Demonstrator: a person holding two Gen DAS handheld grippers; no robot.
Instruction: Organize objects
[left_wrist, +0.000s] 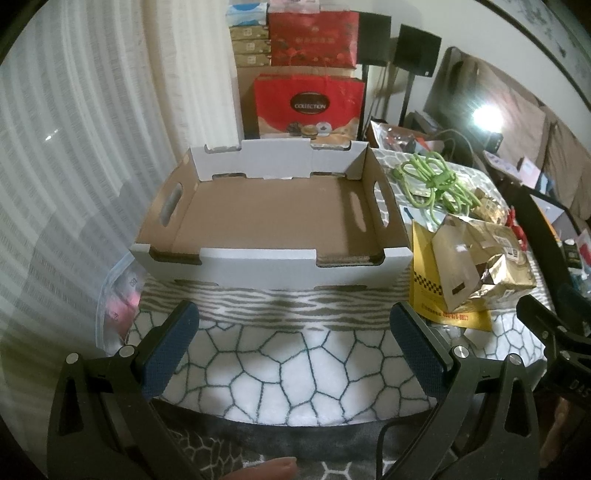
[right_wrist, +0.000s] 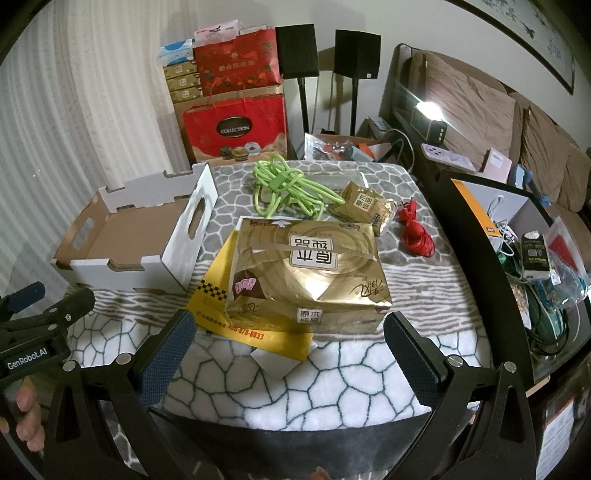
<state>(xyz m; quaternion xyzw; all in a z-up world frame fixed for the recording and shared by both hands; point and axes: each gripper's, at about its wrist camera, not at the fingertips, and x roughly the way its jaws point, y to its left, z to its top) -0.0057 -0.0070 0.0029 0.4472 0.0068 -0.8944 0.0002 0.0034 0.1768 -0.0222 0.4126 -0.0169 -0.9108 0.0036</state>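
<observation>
Two grippers hang over a table covered by a grey-and-white stone-pattern cloth (right_wrist: 332, 373), both tilted downward. The left gripper (left_wrist: 294, 325) has its blue-padded fingers spread as wide as they go, with nothing between them; it faces an empty cardboard tray (left_wrist: 258, 264) with white outer walls and cut-out handles, sitting on the left part of the table. The right gripper (right_wrist: 289, 334) is likewise fully spread and holds nothing; its fingers frame the near edge of a large gold tissue pack (right_wrist: 306, 273) printed with Chinese characters, which lies just right of the tray on top of a yellow sheet (right_wrist: 255, 332) bearing a checker strip and a red number ending "878-8833". Behind the pack lie a coiled green cable (right_wrist: 288, 188), a smaller gold pack (right_wrist: 364, 206) with similar characters, and a bundled red cable (right_wrist: 417, 236) to its right. In the right wrist view, the left tool's body shows a label reading "GenRobot.AI" (right_wrist: 27, 358), with a person's fingers (right_wrist: 27, 417) below it. Against the far wall stands a red gift bag (right_wrist: 236, 127) marked "COLLECTION".
</observation>
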